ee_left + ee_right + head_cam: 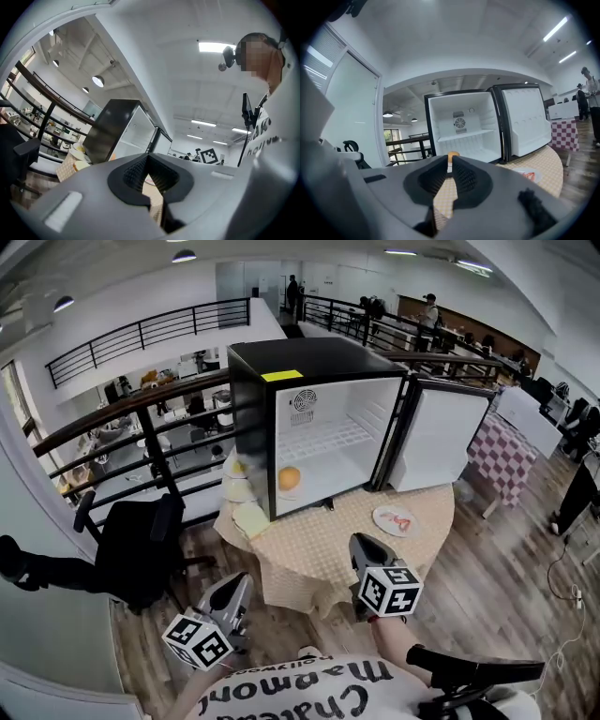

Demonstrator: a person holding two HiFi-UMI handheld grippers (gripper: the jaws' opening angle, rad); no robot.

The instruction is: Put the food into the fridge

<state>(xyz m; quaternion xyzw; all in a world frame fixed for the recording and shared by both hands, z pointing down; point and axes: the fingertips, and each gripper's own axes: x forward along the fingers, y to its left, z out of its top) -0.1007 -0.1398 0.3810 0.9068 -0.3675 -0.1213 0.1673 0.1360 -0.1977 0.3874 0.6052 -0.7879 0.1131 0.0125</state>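
Note:
A black mini fridge (314, 418) stands on a round table with a beige checked cloth (319, 545), its door (439, 435) swung open to the right. An orange round food item (289, 478) lies on the fridge floor. To the right on the cloth, a white plate (395, 519) carries red food. My right gripper (361, 542) hovers over the table's near edge, pointing at the fridge (461, 122), jaws nearly together with nothing between them. My left gripper (242, 579) hangs lower left, off the table, jaws together and empty. The right gripper view shows the orange item (453, 154) just past the jaw tips.
Two plates with pale food (246, 517) sit at the table's left edge beside the fridge. A black office chair (141, 540) stands to the left by a dark railing (131, 418). A purple checked table (506, 456) is far right. A black stand (478, 676) juts in at lower right.

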